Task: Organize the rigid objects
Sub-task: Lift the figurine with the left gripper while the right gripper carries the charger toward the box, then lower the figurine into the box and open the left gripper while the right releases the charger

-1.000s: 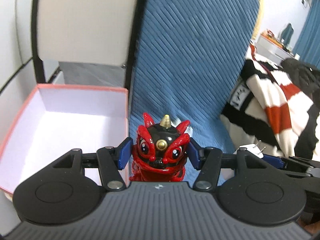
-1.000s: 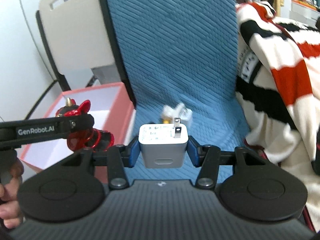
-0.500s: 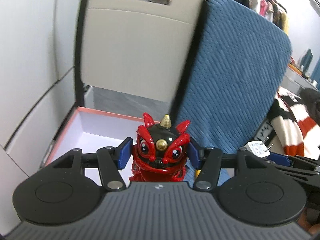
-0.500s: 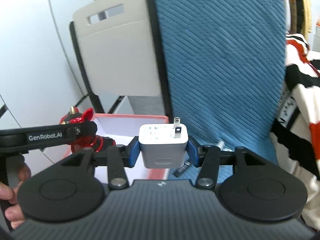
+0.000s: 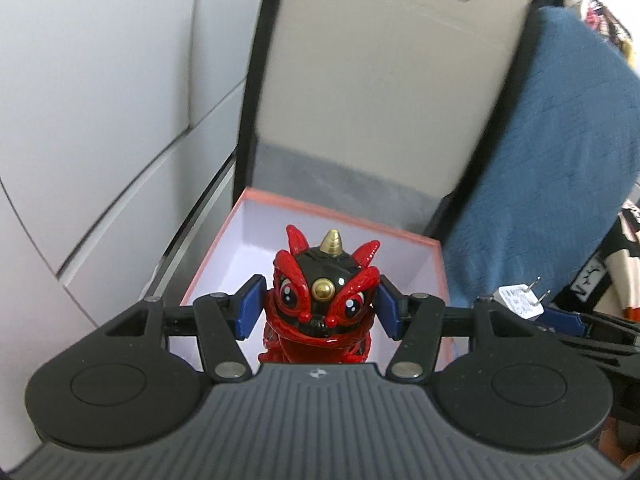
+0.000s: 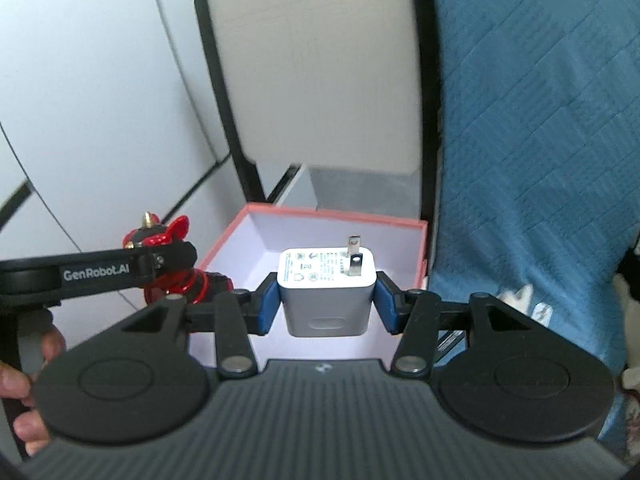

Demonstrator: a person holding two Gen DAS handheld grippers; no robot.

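The left gripper (image 5: pixel 318 308) clamps a red figurine (image 5: pixel 320 304) and the right gripper (image 6: pixel 326 300) a white charger (image 6: pixel 326 292), both above the pink-rimmed box (image 6: pixel 320 213).

— What lettering can be read?
— "GenRobot.AI" is printed in white on the black bar of the left gripper (image 6: pixel 171 258), seen at nine o'clock in the right wrist view.
— And on the white charger (image 6: pixel 326 290)?
— Small print and round marks are seen on its top face, beside the prongs, but none can be made out. In the left wrist view its label (image 5: pixel 518 302) is likewise too small to be read.
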